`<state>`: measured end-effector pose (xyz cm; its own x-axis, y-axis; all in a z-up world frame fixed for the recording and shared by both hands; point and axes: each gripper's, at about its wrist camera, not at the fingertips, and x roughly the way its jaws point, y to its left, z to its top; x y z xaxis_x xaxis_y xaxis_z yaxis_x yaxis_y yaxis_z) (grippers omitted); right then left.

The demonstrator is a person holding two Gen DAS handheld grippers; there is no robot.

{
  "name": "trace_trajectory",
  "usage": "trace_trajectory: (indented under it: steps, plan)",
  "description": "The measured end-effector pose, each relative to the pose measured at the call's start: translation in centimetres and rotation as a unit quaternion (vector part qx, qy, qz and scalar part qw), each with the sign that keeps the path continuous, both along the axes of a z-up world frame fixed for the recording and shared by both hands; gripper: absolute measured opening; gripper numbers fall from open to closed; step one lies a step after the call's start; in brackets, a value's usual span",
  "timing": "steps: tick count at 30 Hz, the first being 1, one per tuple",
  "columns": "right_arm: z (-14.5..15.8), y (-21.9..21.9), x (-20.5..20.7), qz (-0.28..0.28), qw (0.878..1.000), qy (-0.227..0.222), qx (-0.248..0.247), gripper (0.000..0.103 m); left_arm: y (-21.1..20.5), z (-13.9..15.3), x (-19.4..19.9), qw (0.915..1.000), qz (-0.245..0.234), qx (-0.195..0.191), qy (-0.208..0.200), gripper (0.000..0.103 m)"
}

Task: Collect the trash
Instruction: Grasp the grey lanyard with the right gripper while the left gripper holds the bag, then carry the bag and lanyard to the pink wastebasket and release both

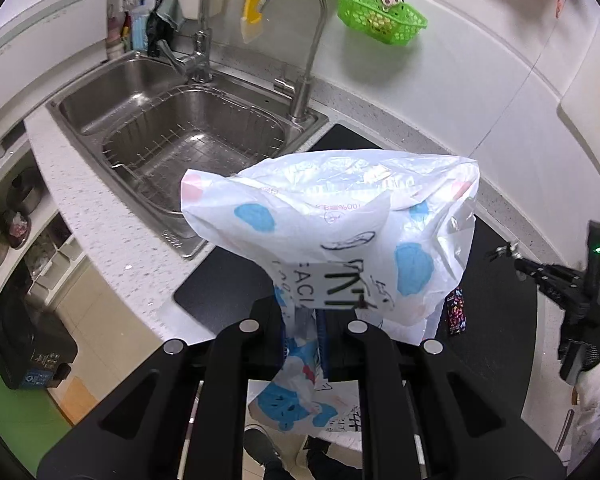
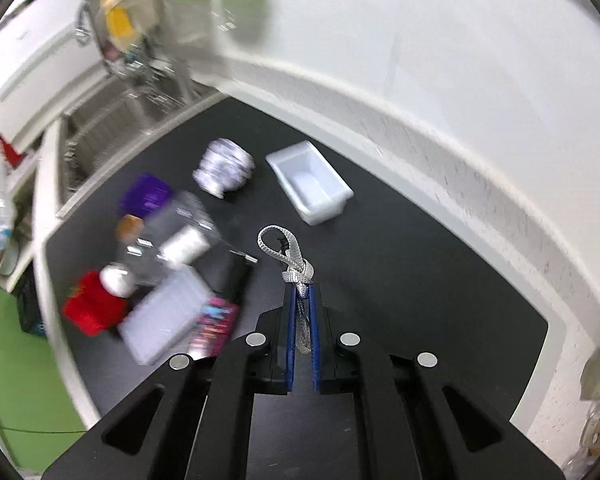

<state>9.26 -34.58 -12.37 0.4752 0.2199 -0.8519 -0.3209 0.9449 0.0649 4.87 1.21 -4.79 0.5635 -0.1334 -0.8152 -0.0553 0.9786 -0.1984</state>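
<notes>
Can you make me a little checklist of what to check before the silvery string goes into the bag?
1. Left gripper holds the plastic bag: ok, shut on it.
2. Right gripper holds the silvery string: ok, pinched between the blue pads.
3. String is off the black mat: cannot tell.
4. Bag mouth is open for dropping things in: cannot tell, no opening shows.
5. Other trash is left on the mat: not ok, the white tray, the crumpled foil and a blurred pile remain.
</notes>
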Motion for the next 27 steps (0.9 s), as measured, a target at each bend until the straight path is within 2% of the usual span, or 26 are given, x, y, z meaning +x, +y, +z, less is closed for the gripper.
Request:
trace_trajectory:
  steps: [4, 7, 10, 14, 19, 24, 27]
  plan:
    - [3.4, 3.7, -1.8, 0.050, 0.998, -0.032, 0.014, 0.006, 1.6, 0.8, -2.7, 0.9997, 0.017, 0.016, -0.009, 0.011]
    - [5.4, 8.3, -3.3, 0.101, 0.993, -0.051, 0.032, 0.006, 3.4, 1.0, -5.2, 0.9988, 0.039, 0.025, -0.012, 0.012]
    - [6.1, 12.3, -4.8, 0.149, 0.986, -0.058, 0.047, 0.006, 5.6, 0.9, -8.0, 0.9969, 0.069, 0.036, -0.012, 0.012]
    - [6.0, 19.5, -7.0, 0.228, 0.970, -0.052, 0.066, 0.006, 9.2, -0.2, -12.2, 0.9921, 0.119, 0.039, -0.008, 0.012]
    - [3.8, 28.5, -10.2, 0.320, 0.944, -0.024, 0.076, 0.006, 14.0, -3.7, -17.7, 0.9804, 0.195, 0.028, 0.007, 0.012]
    - [-1.0, 37.5, -13.8, 0.404, 0.912, 0.022, 0.074, 0.006, 18.2, -8.8, -22.4, 0.9653, 0.258, 0.016, 0.036, 0.012]
    - [-4.6, 41.8, -15.7, 0.441, 0.894, 0.046, 0.065, 0.006, 20.3, -12.9, -24.7, 0.9554, 0.289, 0.006, 0.059, 0.012]
